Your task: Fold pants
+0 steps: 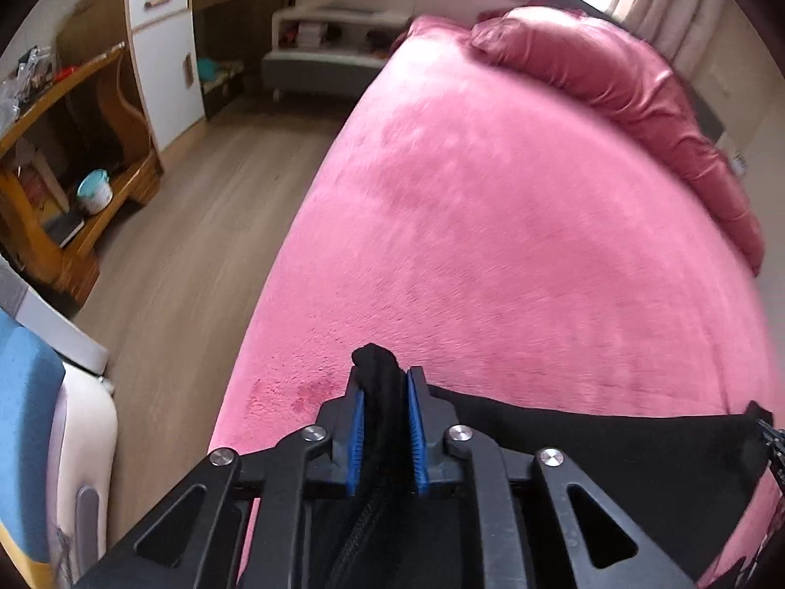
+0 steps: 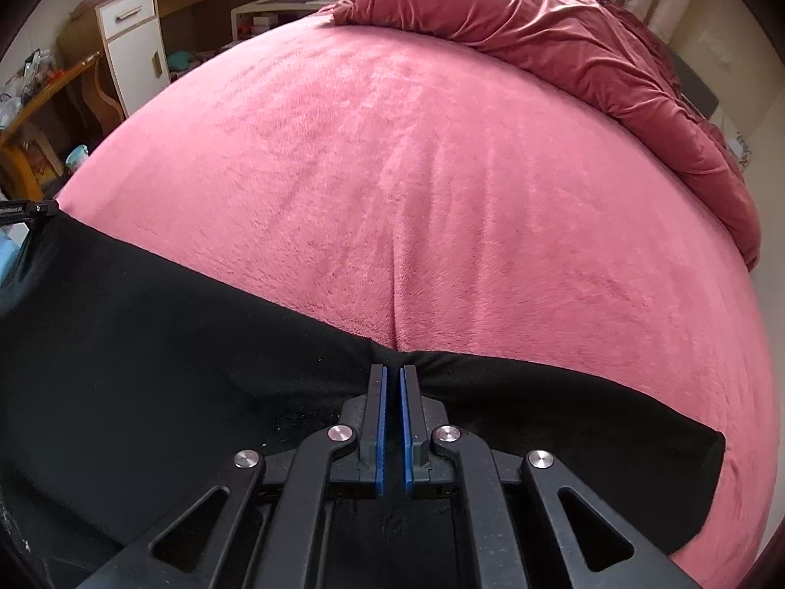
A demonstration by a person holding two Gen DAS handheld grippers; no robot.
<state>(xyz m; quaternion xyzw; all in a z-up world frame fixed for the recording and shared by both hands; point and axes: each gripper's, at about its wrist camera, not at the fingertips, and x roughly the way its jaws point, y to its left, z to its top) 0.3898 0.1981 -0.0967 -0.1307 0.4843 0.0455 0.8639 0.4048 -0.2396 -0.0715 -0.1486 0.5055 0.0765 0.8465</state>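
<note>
The black pants (image 2: 162, 324) hang stretched above the pink bed (image 2: 417, 172). My left gripper (image 1: 386, 383) is shut on a bunched corner of the pants (image 1: 588, 446), a zipper showing below the blue pads. My right gripper (image 2: 392, 375) is shut on the top edge of the pants near its middle. The cloth runs taut from the right gripper leftward to the left gripper's tip (image 2: 34, 208) at the left edge of the right wrist view. The right gripper's tip (image 1: 770, 437) shows at the right edge of the left wrist view.
A dark pink duvet (image 2: 588, 44) is bunched along the bed's far side. Left of the bed lie a wooden floor (image 1: 196, 235), a wooden desk (image 1: 64, 147), a white cabinet (image 1: 167, 59) and a low white shelf (image 1: 333, 44). A blue and white chair (image 1: 44, 441) stands nearby.
</note>
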